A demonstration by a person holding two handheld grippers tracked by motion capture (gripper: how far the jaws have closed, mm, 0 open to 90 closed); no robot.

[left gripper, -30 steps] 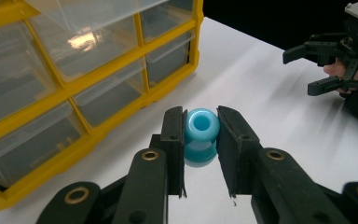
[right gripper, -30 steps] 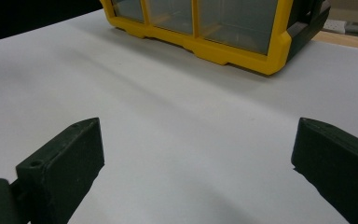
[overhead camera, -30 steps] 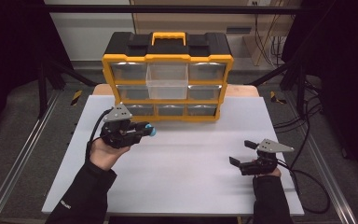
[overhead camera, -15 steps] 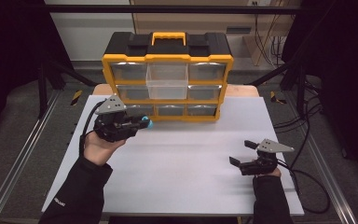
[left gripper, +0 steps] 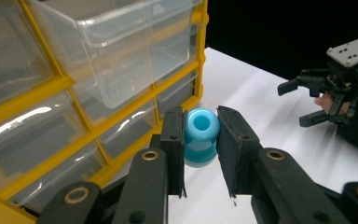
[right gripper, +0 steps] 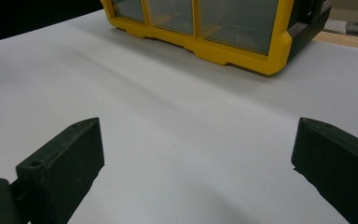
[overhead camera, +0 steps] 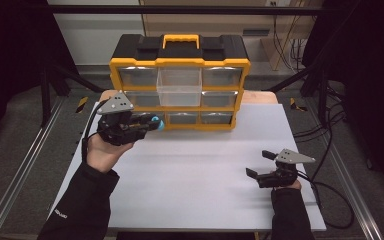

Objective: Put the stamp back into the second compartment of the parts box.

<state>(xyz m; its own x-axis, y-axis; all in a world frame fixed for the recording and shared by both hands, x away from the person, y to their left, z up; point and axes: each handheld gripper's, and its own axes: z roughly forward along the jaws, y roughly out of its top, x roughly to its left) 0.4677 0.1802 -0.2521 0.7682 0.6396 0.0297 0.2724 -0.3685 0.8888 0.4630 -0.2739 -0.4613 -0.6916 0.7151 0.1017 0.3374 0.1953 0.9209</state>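
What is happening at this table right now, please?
A person works with a hand-held tool in each hand. The left tool is shut on a small blue plastic piece with a hole through it and holds it above the white table, close to the yellow drawer cabinet. One clear drawer in the middle column is pulled out, perhaps the destination. The right tool is open, holds nothing and sits low over the table on the right.
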